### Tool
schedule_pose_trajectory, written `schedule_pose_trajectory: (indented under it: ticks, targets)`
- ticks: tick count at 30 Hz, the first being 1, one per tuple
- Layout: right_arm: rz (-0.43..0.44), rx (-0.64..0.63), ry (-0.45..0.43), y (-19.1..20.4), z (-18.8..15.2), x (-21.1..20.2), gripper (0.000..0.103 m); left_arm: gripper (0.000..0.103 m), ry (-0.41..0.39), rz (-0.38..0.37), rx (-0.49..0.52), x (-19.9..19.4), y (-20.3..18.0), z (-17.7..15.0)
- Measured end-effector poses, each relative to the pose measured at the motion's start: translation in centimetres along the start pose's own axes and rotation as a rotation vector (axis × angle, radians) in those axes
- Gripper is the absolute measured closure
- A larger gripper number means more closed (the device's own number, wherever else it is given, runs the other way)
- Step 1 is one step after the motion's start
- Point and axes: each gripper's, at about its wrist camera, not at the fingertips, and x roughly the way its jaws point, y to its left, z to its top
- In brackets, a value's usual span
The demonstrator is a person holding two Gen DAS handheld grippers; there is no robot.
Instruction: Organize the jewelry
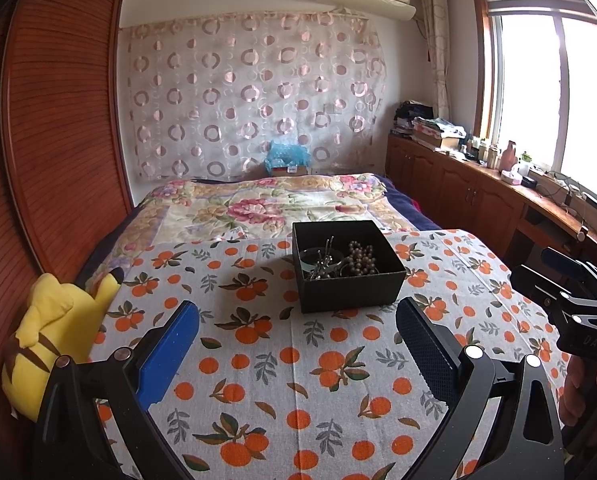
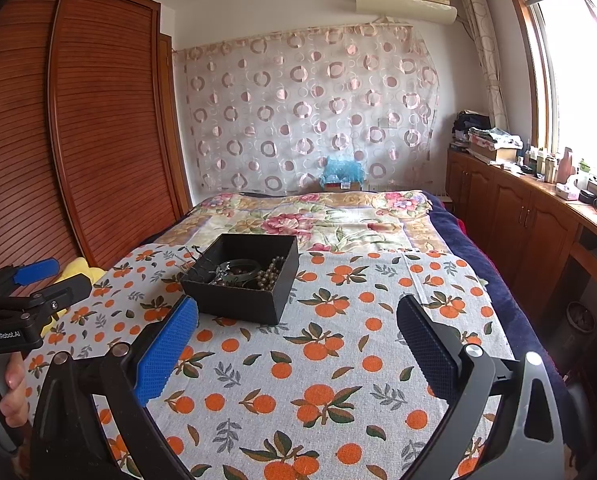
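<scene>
Jaws wide on both sides, nothing held. Left gripper (image 1: 296, 344) hovering over the orange-print cloth (image 1: 282, 384), short of the black box (image 1: 348, 266); right gripper (image 2: 296, 346) likewise spread and empty, box (image 2: 242, 280) ahead and to its left. Neither touching box nor cloth.

Black box open-topped, no lid in view, sitting on the cloth laid over the bed (image 1: 258, 204). Inside: a strand of dull brownish beads (image 1: 360, 258) bunched toward one side, a band-like bangle (image 1: 318, 258), and some thin metal pieces, possibly pins or clips, tangled beside it. Exact count impossible to tell. No loose jewelry visible on the cloth around the box.

Yellow plush toy (image 1: 54, 332) at the left edge of the bed, well apart from the box. Wooden wardrobe beyond it, window cabinets with clutter on the far right.

Step in hand, as judged: either the start or the close of the job. Everything already gathered in the box suggests collecting is largely done; both tools idle and drawn back fit that reading.

Next move, if sorting remains: one gripper to steady the box wall, the other to go in from above for a single piece. Beads likely to drape and snag on the thin metal bits; slow lift advisable.
</scene>
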Motion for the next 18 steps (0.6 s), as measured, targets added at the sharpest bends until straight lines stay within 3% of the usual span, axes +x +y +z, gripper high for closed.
schedule_pose_trajectory:
  ticks: [18]
  targets:
    - [0.0, 0.001, 0.002, 0.1, -0.04, 0.05, 0.003, 0.008, -0.001, 0.0, -0.002, -0.03, 0.07, 0.01]
